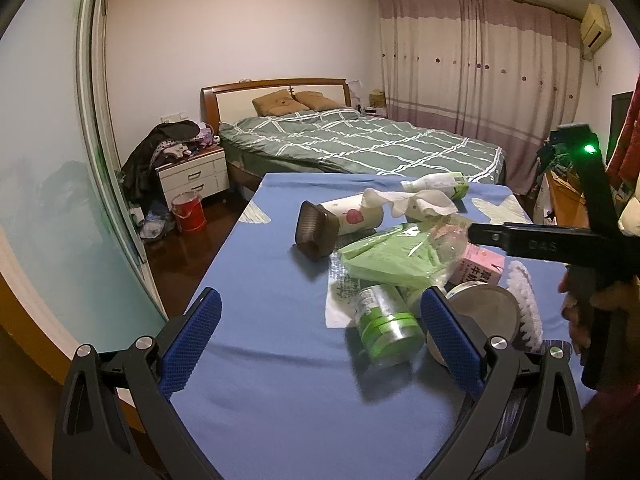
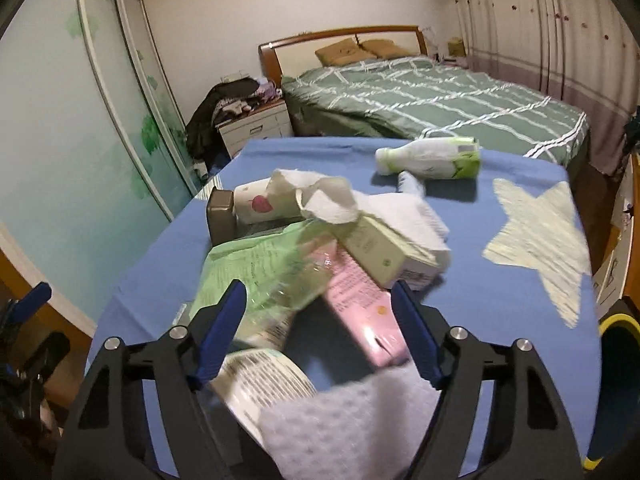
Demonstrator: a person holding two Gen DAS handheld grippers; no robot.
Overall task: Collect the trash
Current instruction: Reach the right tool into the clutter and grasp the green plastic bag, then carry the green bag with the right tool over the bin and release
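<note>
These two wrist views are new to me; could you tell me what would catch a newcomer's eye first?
First comes the heap of trash on the blue tablecloth: a crumpled green plastic bag, a pink carton and white tissue piled together. Both the left gripper and right gripper hang open over it. Behind the table, a bed with a green checked cover fills the room's far side.

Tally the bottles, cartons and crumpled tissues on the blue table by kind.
Bottles: 2, brown-capped bottle, green-labelled bottle
Cartons: 2, pink carton, cream carton
Crumpled tissues: 1, white tissue
Total: 5
</note>
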